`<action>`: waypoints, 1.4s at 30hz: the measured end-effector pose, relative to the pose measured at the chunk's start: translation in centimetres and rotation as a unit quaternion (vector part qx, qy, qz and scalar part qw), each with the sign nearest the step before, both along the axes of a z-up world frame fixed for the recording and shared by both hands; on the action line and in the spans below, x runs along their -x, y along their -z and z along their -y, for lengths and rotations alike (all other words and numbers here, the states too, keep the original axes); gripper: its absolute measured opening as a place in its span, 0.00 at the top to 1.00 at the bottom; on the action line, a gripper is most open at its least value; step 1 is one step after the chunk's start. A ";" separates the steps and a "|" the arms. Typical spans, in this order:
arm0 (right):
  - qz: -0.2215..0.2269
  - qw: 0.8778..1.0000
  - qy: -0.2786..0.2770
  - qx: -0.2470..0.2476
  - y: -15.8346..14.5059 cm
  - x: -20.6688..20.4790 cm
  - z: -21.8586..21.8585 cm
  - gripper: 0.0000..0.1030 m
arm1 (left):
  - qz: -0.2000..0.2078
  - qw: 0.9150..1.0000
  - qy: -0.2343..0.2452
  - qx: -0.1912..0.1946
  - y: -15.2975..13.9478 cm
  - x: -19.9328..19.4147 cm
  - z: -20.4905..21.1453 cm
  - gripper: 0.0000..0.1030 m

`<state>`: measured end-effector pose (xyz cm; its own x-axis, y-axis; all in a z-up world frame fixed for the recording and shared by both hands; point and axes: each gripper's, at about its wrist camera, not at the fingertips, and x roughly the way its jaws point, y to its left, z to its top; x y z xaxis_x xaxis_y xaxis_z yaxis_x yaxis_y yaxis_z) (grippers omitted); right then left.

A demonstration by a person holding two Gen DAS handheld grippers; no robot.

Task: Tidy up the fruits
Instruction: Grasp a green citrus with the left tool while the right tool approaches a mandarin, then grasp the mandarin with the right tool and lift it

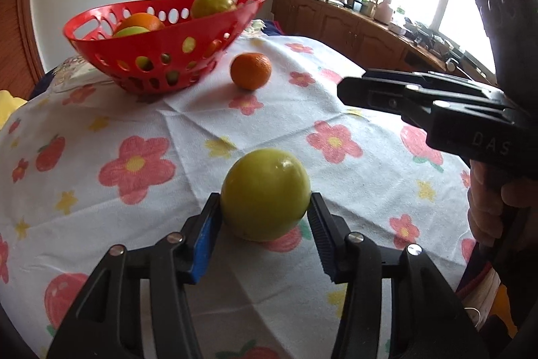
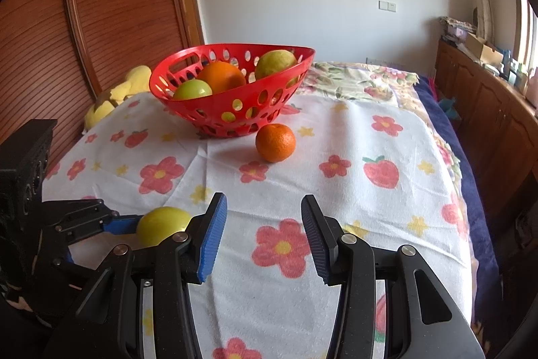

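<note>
A yellow-green apple [image 1: 265, 194] lies on the flowered cloth, between the two fingers of my left gripper [image 1: 265, 207], which touch its sides; it still rests on the cloth. It also shows in the right wrist view [image 2: 161, 224]. A loose orange [image 1: 251, 70] [image 2: 275, 142] lies beside the red basket [image 1: 161, 22] [image 2: 215, 110], which holds an orange and green-yellow fruits. My right gripper [image 2: 264, 207] is open and empty above the cloth, to the right of the apple; it also shows in the left wrist view [image 1: 349, 90].
The flowered cloth [image 2: 370, 190] covers a bed. A yellow soft toy [image 2: 114, 96] lies at the far left by a wooden sliding door [image 2: 101, 5]. Wooden cabinets [image 2: 487, 96] with clutter run along the right under a window.
</note>
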<state>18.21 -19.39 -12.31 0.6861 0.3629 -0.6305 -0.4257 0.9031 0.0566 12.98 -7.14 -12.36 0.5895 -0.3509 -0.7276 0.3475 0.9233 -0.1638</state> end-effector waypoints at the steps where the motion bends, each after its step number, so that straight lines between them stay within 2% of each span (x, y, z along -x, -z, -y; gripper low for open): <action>1: -0.001 1.000 0.000 0.001 0.0 -0.1 0.0 0.55 | 0.003 1.000 -0.003 0.004 -0.2 0.1 -0.3 0.52; 11: -0.005 1.000 -0.009 0.009 0.1 -1.9 -1.3 0.54 | 0.045 0.998 -0.048 0.005 -2.3 -0.3 -5.4 0.52; 21: -0.009 0.999 -0.021 0.030 0.7 -5.8 -2.9 0.48 | 0.065 0.995 -0.077 -0.005 -3.5 -3.4 -8.0 0.51; 25: -0.019 0.999 -0.022 0.043 1.4 -8.0 -3.6 0.44 | 0.063 0.995 -0.081 -0.001 -3.4 -4.5 -8.7 0.51; 31: -0.034 0.998 -0.024 0.057 2.4 -10.8 -4.1 0.44 | 0.060 0.995 -0.074 0.004 -3.3 -5.4 -9.1 0.51; 37: -0.045 0.996 -0.037 0.061 3.3 -12.0 -4.8 0.44 | 0.065 0.995 -0.069 0.005 -3.9 -5.8 -9.3 0.51; 42: -0.050 0.996 -0.041 0.066 3.9 -12.3 -5.2 0.48 | 0.075 0.995 -0.071 0.007 -4.7 -5.9 -9.8 0.51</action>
